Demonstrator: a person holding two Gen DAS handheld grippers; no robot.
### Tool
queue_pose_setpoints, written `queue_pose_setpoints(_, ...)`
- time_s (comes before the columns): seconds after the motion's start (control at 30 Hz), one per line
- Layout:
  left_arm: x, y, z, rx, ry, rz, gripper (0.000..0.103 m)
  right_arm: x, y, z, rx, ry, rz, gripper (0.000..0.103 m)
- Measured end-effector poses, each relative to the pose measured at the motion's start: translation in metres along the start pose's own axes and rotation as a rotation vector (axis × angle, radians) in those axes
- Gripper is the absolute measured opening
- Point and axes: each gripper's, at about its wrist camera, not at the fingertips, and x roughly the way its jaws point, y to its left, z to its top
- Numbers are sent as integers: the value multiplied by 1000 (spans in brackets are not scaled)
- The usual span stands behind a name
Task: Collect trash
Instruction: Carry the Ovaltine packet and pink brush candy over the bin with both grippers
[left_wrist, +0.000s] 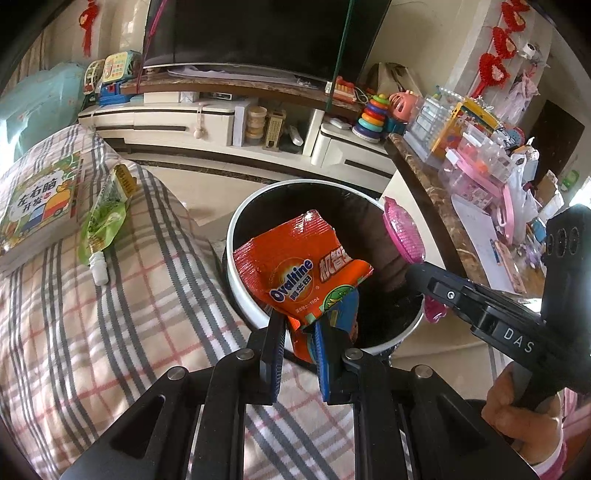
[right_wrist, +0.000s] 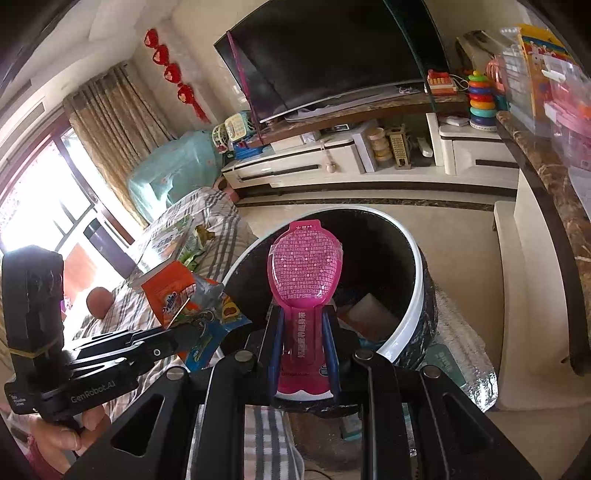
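Note:
My left gripper (left_wrist: 301, 325) is shut on an orange Ovaltine wrapper (left_wrist: 295, 262) and holds it over the near rim of a white-rimmed bin with a black liner (left_wrist: 240, 236). My right gripper (right_wrist: 303, 325) is shut on a pink spoon-shaped packet (right_wrist: 303, 266) held above the same bin (right_wrist: 413, 306). The pink packet (left_wrist: 402, 230) and right gripper (left_wrist: 424, 277) show at the right in the left wrist view. The Ovaltine wrapper (right_wrist: 173, 291) shows at the left in the right wrist view. A green spouted pouch (left_wrist: 105, 218) lies on the plaid cover.
A plaid-covered sofa (left_wrist: 110, 332) is left of the bin, with a children's book (left_wrist: 40, 203) on it. A marble-topped counter (left_wrist: 424, 184) crowded with toys and boxes stands at the right. A TV cabinet (left_wrist: 221, 122) runs along the back. White paper (right_wrist: 369, 314) lies in the bin.

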Motion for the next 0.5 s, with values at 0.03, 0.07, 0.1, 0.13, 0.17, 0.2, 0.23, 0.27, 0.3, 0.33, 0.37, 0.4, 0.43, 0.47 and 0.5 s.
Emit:
queue_pose_setpoints(0.03,2,0,1,0,2,1,13,0,-1,0,1,1,0,20)
queue_pose_setpoints(0.07,4,-1,2,0,4,3,13,1,-1,1,1,1,-1,20)
queue_pose_setpoints(0.1,5,-1,3,0,6,3,13,2,-2,2,1,1,-2,20)
queue_pose_setpoints(0.13,7,-2,5,1,7,4,13,3,-3,3,1,2,-2,20)
queue_pose_setpoints(0.17,8,-2,6,1,8,5,13,3,-3,4,1,3,-2,20)
queue_pose_setpoints(0.2,9,-3,7,2,8,5,13,4,-4,5,1,6,-2,20)
queue_pose_setpoints(0.23,10,-4,9,4,8,5,13,5,-4,6,2,8,-2,20)
queue_pose_setpoints(0.27,12,-5,11,6,9,7,13,6,-3,5,2,9,-2,20)
queue_pose_setpoints(0.3,13,-5,12,7,10,8,13,7,-4,6,2,11,-3,20)
queue_pose_setpoints(0.33,15,-5,13,7,11,8,13,8,-4,7,3,12,-4,20)
queue_pose_setpoints(0.37,16,-5,13,8,12,8,13,9,-5,9,4,13,-4,20)
queue_pose_setpoints(0.4,17,-4,14,8,13,9,14,9,-5,9,4,13,-4,20)
queue_pose_setpoints(0.43,18,-5,15,8,14,11,14,9,-5,10,3,13,-5,20)
queue_pose_setpoints(0.47,19,-5,15,8,14,11,14,10,-5,11,3,13,-7,20)
queue_pose_setpoints(0.5,20,-6,16,8,14,11,14,11,-5,12,3,14,-7,20)
